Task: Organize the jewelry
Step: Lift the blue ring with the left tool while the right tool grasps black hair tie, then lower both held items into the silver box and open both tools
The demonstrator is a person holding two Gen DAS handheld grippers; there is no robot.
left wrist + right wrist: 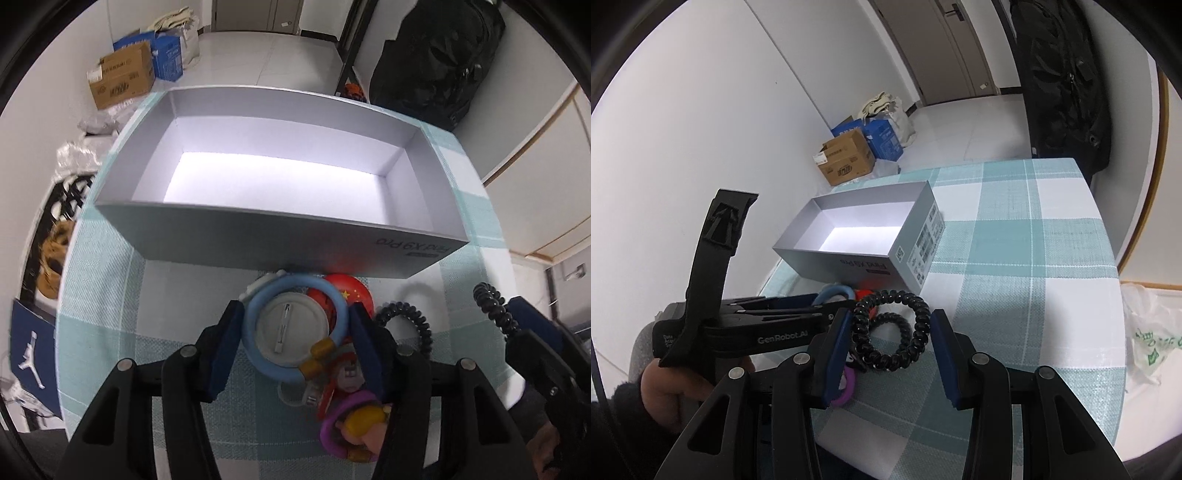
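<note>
The blue ring (295,325), a loop with amber beads at its near right, lies flat on the desk (107,280) atop a grey round badge (291,334), just before the near wall of the open grey box (295,247). It is bracketed by the left gripper (295,332), whose jaws are spread, one blue pad at each side of the loop; whether the pads touch its rim cannot be told. The ring has no long axis, so the closing line runs across its width, and the box mouth lies straight ahead beyond the fingertips. A lift and a short forward carry over the near wall are judged to be what the coming move calls for.

To the right, a black spiral hair tie (890,328) lies on the desk between the spread jaws of the right gripper (890,332), with a second, smaller coil (892,321) inside its loop. The left pad (836,347) seems to be at the coil's edge and the right pad stands just clear. From this tie the box lies ahead and to the left.

A red badge (351,291) and a purple ring with a small figure (351,424) lie crowded against the blue ring, so neighbours are likely to be dragged when the left jaws close. The box is seen to hold nothing.
</note>
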